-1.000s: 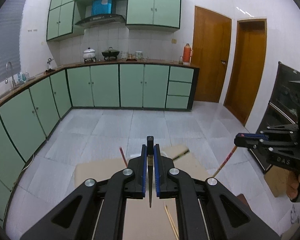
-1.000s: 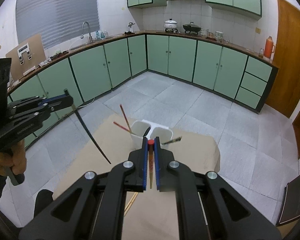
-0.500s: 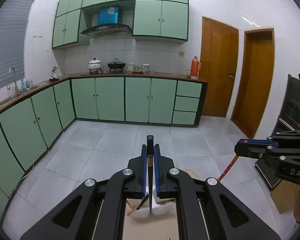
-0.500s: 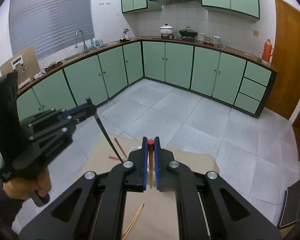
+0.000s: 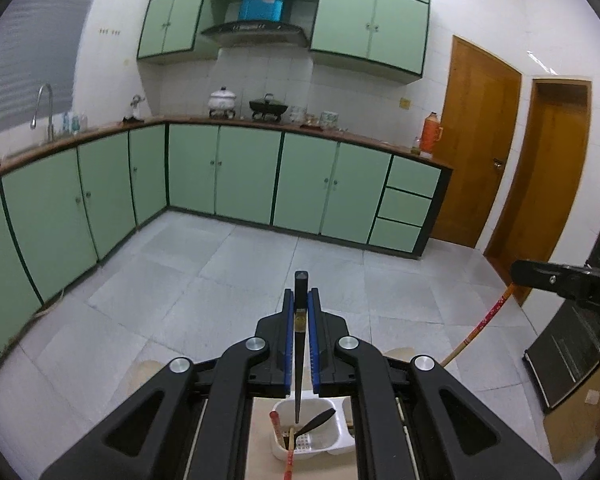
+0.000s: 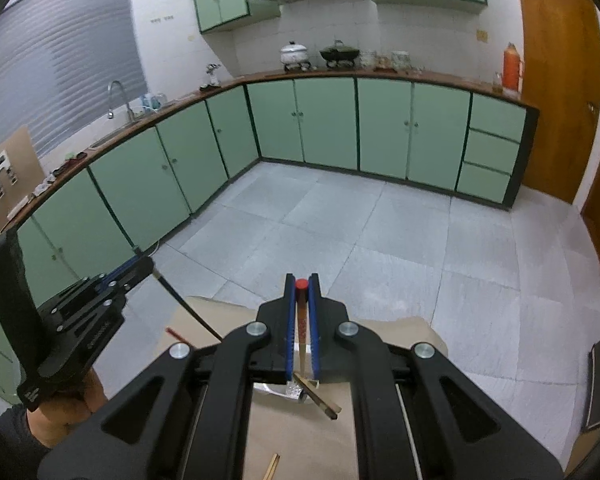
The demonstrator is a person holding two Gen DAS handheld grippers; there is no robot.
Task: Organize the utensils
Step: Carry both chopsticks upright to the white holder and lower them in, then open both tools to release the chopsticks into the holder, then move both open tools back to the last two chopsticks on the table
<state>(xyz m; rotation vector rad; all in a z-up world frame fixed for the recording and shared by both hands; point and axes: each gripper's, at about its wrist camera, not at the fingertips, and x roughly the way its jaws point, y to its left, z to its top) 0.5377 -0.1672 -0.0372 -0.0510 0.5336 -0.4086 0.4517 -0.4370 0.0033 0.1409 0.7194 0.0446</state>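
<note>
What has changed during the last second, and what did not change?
The left gripper carried its black chopstick in over the white utensil holder; the tip now hangs above the left compartment. The right gripper also came closer, so its red-tipped chopstick now points at the holder, which is mostly hidden in that view. Unchanged: both grippers are still shut on their chopsticks, and nothing has been released.

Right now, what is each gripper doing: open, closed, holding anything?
Left gripper: closed on a black chopstick, tip over the white holder.
Right gripper: closed on a red-topped chopstick.
</note>
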